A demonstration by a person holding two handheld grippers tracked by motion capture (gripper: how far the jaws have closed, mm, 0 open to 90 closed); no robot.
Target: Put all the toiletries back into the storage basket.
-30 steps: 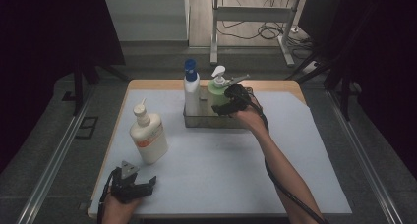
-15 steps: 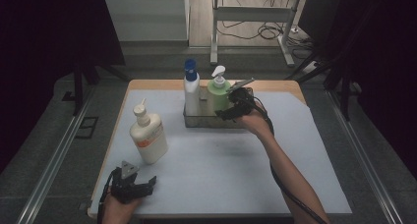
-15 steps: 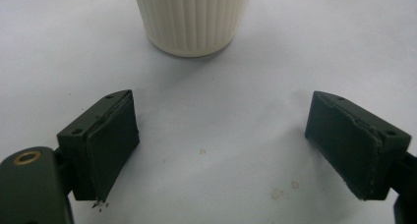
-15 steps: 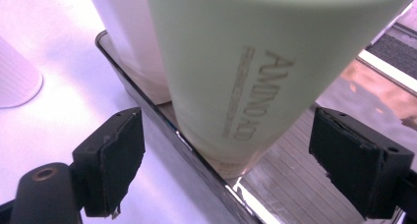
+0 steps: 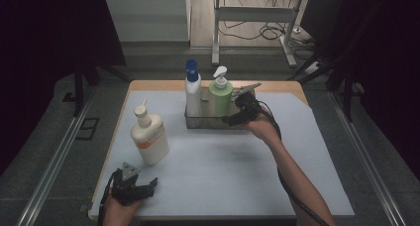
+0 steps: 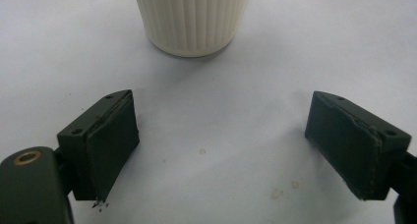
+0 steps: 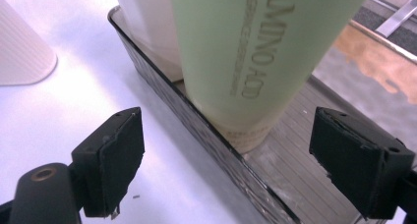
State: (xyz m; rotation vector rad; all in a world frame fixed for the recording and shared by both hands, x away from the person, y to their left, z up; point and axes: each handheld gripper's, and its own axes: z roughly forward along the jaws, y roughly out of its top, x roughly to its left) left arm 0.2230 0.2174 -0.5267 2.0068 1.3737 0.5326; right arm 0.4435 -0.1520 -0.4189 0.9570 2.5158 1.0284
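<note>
two bottles stand in a clear tray (image 5: 198, 123) at twelve o'clock; the right gripper (image 7: 226, 165), jaws spread and empty, faces the green pump bottle (image 7: 255, 52): stiff, smooth, likely slippery and bottom-heavy, best gripped mid-body.

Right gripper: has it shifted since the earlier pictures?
Yes. The right gripper has drawn back from the green bottle toward the tray's near right corner, jaws open and empty.
</note>
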